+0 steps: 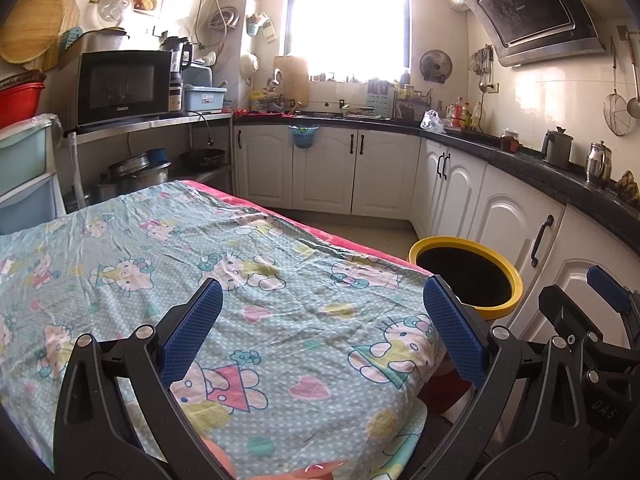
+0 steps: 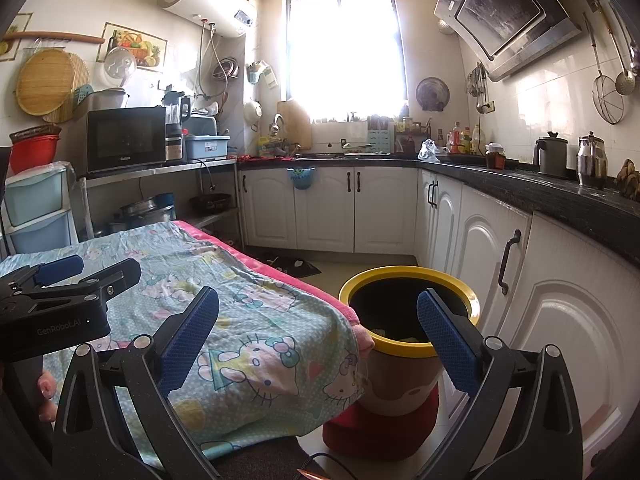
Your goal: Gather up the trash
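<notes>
Left wrist view: the left tool (image 1: 322,320) hangs over the tabletop (image 1: 120,240), blue pads spread wide, nothing between them. The tabletop wears a pale blue cartoon-cat cloth (image 1: 256,304) over a pink layer that shows along the far edge. No loose trash shows on the cloth from this angle.

Just past the tabletop's right corner stands the trash bin (image 1: 500,310), yellow-rimmed, dark inside. From this view its contents cannot be made out. The right tool (image 1: 592,320) pokes in at the right edge, one blue pad up, beside the bin.

Right wrist view: the right tool (image 2: 318,320) is also spread wide and empty, its right finger crossing in front of the bin's rim. The trash bin (image 2: 384,346) sits on the floor on a red base (image 2: 380,428), touching or just beside the hanging cloth (image 2: 256,344). Pale scraps (image 2: 400,336) lie low inside the bin, too small to identify. The left tool (image 2: 60,276) shows at the left edge above the cloth; its spread is not readable from here. A fingertip (image 2: 46,386) of the person shows low left.

White cabinets (image 2: 480,248) run along the right under a dark counter (image 2: 560,196). A microwave (image 2: 126,138) sits on a shelf at the left. The window (image 2: 344,52) is blown out with light.
</notes>
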Demonstrator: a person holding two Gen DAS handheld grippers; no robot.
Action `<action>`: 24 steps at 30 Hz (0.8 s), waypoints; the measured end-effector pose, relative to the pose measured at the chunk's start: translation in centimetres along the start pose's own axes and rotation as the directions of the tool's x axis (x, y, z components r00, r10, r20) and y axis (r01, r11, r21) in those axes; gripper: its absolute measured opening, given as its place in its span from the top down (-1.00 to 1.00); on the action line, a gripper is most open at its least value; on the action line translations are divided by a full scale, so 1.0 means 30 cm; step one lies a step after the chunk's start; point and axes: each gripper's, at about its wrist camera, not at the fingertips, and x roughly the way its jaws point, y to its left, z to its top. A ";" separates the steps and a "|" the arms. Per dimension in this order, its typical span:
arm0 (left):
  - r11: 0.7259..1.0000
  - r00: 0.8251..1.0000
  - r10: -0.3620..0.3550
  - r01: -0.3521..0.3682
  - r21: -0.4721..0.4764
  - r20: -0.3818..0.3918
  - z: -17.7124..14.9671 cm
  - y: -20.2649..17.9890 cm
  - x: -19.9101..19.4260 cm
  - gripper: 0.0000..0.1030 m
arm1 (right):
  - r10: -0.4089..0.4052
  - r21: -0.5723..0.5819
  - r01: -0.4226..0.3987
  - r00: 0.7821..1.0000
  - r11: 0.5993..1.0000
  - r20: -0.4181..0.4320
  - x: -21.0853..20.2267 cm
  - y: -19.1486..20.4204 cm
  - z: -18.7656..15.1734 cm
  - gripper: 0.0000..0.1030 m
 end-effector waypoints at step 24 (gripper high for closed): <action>1.000 1.000 -0.010 0.010 0.008 -0.008 0.000 -0.014 0.003 -0.79 | 0.000 0.003 0.000 1.000 1.000 -0.003 -0.003 -0.001 -0.003 -0.88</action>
